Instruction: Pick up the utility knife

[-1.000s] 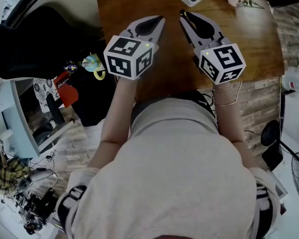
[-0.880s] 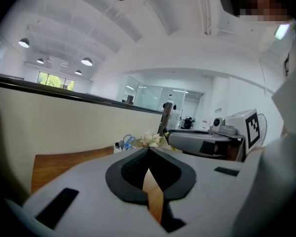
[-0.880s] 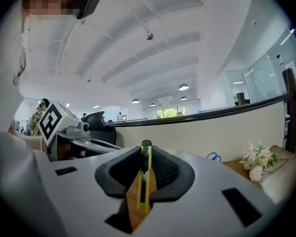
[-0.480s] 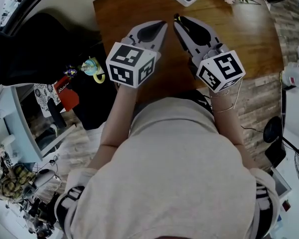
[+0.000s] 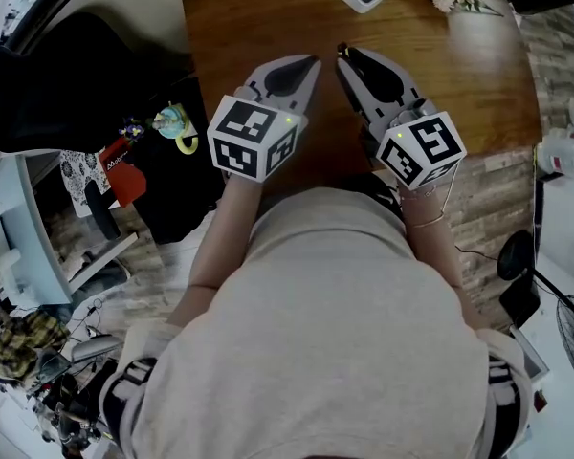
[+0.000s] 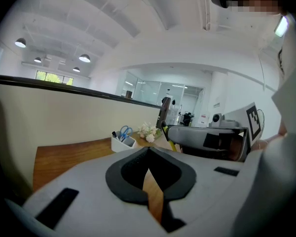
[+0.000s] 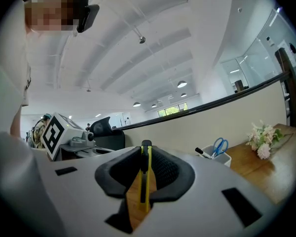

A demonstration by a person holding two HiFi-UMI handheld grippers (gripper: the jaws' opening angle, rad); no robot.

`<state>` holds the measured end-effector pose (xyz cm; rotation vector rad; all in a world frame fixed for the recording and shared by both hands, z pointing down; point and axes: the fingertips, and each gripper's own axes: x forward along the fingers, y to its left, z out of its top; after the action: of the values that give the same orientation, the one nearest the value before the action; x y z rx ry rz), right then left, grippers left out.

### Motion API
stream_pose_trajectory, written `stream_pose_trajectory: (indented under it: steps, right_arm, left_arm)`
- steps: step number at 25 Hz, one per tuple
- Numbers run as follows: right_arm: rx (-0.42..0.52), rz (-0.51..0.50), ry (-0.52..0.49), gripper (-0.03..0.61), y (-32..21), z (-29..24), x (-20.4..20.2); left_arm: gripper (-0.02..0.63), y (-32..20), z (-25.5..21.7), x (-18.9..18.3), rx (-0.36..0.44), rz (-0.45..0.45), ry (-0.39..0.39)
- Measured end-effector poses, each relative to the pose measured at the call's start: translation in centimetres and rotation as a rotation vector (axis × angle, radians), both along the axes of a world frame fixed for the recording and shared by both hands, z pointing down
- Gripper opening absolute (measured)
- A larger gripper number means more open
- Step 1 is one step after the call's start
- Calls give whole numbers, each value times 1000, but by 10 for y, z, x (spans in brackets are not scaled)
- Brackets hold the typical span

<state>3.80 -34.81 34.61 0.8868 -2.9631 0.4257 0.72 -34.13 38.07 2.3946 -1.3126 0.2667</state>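
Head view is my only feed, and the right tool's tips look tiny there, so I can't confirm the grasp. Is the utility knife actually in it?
Observer: Yes. In the right gripper view the right tool is clamped on the yellow-and-black utility knife, whose slim body sits edge-on between the pads.
Operator: And the left tool, anything in it?
Observer: No. The left gripper view shows the left tool closed at the tips with nothing between them. Only the wooden table shows through the gap below.
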Motion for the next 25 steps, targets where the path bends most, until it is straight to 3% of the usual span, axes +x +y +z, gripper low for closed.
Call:
stream_pose_trajectory:
  steps: [25]
  right_arm:
    - [-43,-15,26,77,16,16,8]
  left_arm:
    - [11,10,9,16,-45,19,33]
